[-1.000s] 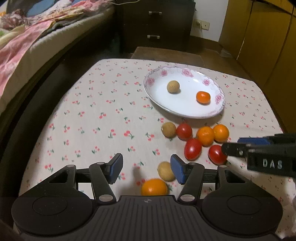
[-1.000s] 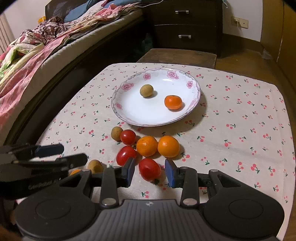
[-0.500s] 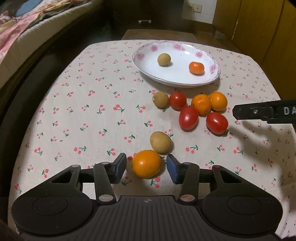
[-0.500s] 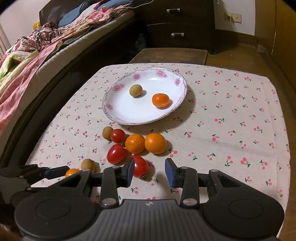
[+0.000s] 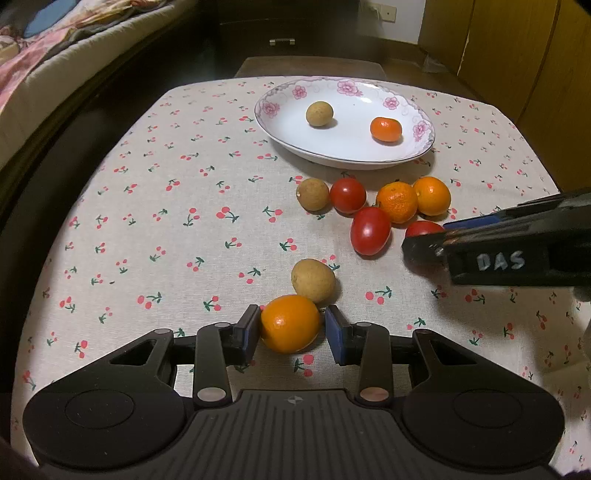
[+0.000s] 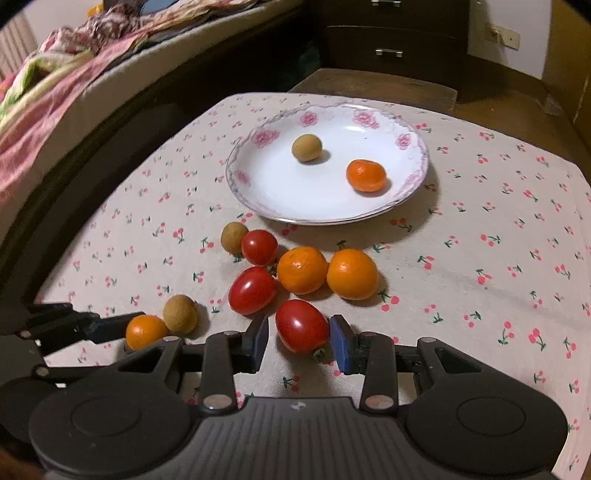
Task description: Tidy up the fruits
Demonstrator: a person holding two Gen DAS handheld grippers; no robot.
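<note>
A white flowered plate (image 5: 284, 140) (image 6: 258, 181) holds a brown longan (image 5: 319, 113) and a small orange (image 5: 386, 129). On the cloth lie several tomatoes, oranges and longans. My left gripper (image 5: 291, 328) is open around an orange (image 5: 290, 323), its left pad touching it; a longan (image 5: 313, 280) lies just beyond. My right gripper (image 6: 298, 336) is open around a red tomato (image 6: 302, 325) on the cloth, with gaps on both sides. The right gripper shows in the left wrist view (image 5: 424, 247).
The small table has a cherry-print cloth (image 5: 184, 206). A bed (image 6: 55, 81) runs along the left, a dark dresser (image 6: 391, 33) stands behind, and wooden cabinets (image 5: 517, 55) stand at the right. A wooden stool (image 6: 373, 86) is just past the table.
Both grippers have moved forward and lower. The left one now brackets the orange with narrower jaws. The right one has come around the red tomato.
</note>
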